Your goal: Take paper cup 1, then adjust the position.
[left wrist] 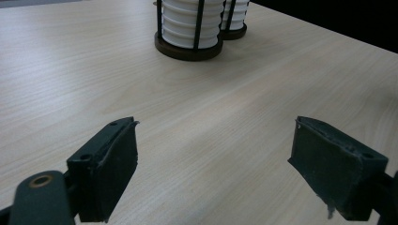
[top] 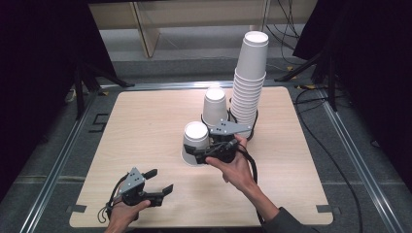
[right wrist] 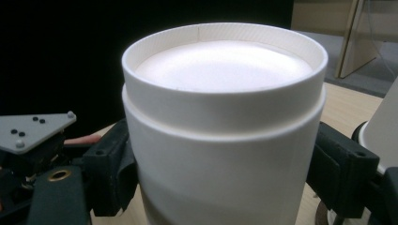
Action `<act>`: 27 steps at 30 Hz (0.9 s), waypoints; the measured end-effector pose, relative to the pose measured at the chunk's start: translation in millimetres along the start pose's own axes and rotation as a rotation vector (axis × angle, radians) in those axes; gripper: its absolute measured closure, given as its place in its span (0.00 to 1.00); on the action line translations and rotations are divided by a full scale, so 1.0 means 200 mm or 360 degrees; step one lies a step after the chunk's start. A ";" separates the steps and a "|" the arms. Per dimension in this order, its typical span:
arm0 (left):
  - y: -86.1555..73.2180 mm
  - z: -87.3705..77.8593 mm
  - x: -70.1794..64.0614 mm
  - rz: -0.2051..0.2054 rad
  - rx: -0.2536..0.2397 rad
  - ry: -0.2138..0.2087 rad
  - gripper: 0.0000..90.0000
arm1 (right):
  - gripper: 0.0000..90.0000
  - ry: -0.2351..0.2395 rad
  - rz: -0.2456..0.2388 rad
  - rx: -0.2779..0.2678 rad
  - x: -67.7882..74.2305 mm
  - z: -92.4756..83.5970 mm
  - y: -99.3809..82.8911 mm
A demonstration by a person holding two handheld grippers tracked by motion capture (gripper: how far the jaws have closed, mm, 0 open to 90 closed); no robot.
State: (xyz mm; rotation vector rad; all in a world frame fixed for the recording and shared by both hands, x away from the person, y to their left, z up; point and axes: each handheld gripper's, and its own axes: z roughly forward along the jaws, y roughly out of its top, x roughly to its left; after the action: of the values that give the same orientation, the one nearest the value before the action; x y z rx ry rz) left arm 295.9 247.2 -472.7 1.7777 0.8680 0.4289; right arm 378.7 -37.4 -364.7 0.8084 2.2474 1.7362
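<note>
White paper cup [top: 195, 143], upside down on the table [top: 145, 126], sits clamped between the right gripper's [top: 210, 151] jaws, just in front of a second cup [top: 214, 107] and the tall stack [top: 249, 82]. Left gripper [top: 156, 187] rests near the table's front edge, jaws spread, empty.

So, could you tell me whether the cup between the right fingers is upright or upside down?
Upside down: the cup has its closed base on top, wider rim down.
</note>
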 end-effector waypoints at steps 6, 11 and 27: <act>0.00 -0.01 0.00 -0.0011 -0.0028 -0.0004 0.16 | 0.23 0.0014 -0.0009 0.0027 -0.01 0.01 -0.05; 0.01 -0.01 0.00 -0.0010 -0.0077 -0.0033 0.16 | 0.23 0.0016 0.0003 0.0030 -0.02 0.02 -0.08; 0.06 0.00 -0.08 0.0068 -0.0237 -0.0171 0.16 | 0.23 0.0075 -0.0004 0.0085 0.03 0.08 -0.14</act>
State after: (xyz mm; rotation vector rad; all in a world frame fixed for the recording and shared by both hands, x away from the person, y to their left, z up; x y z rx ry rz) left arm 289.0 233.3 -460.1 1.6687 0.7061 0.4112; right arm 372.9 -26.2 -395.3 0.7828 2.3333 1.7187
